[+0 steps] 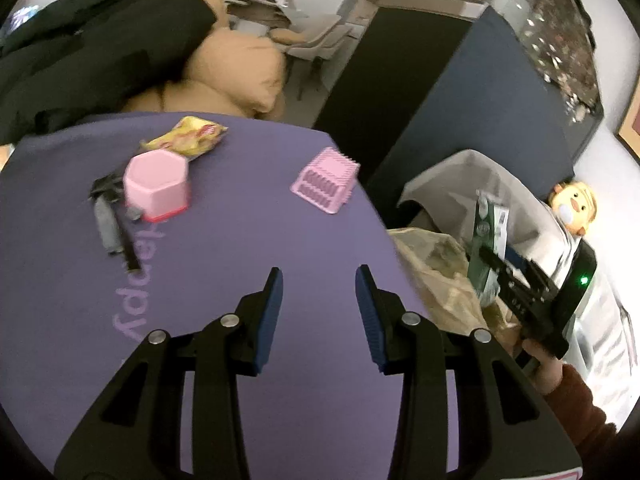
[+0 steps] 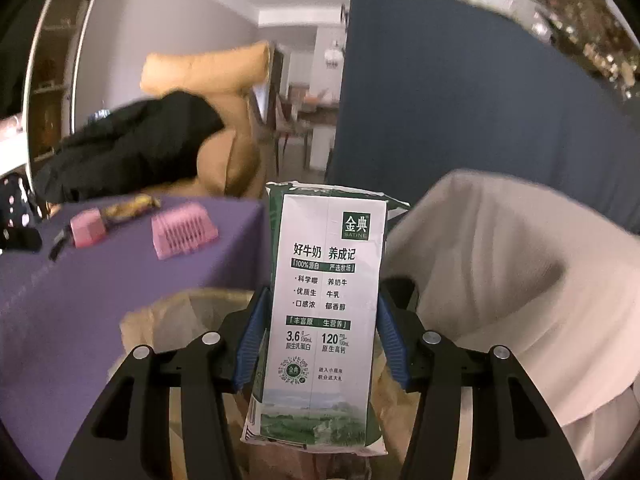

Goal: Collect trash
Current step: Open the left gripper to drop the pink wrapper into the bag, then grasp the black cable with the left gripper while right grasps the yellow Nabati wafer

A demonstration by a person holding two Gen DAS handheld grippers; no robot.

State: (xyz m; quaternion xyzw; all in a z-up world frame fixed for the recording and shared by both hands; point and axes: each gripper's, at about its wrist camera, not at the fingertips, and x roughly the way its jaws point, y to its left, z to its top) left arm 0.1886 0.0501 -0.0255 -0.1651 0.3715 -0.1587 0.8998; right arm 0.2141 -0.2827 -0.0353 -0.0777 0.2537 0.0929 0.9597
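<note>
While a purple tablecloth (image 1: 240, 280) carries a pink cup (image 1: 156, 184) and pink comb (image 1: 326, 180), the left gripper (image 1: 319, 296) gapes empty; the right gripper (image 2: 320, 332) clamps a milk carton (image 2: 326, 300) over a bin bag (image 2: 176, 320).

Carton (image 2: 320, 312) base hid most of the bin bag (image 2: 180, 320) mouth. Dark tools (image 1: 110, 216) beside pink box (image 1: 156, 184) were motion-blurred, unidentifiable. Yellow wrapper (image 1: 188, 136) print was unreadable.

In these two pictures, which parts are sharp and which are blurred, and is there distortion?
Left wrist view: the left gripper is sharp; the pink cup, the yellow wrapper and the pink comb are smeared, and the table edge bends from the fisheye lens. Right wrist view: the print on the milk carton in the right gripper reads clearly; the table things behind are blurred, and dark corners frame the picture.
</note>
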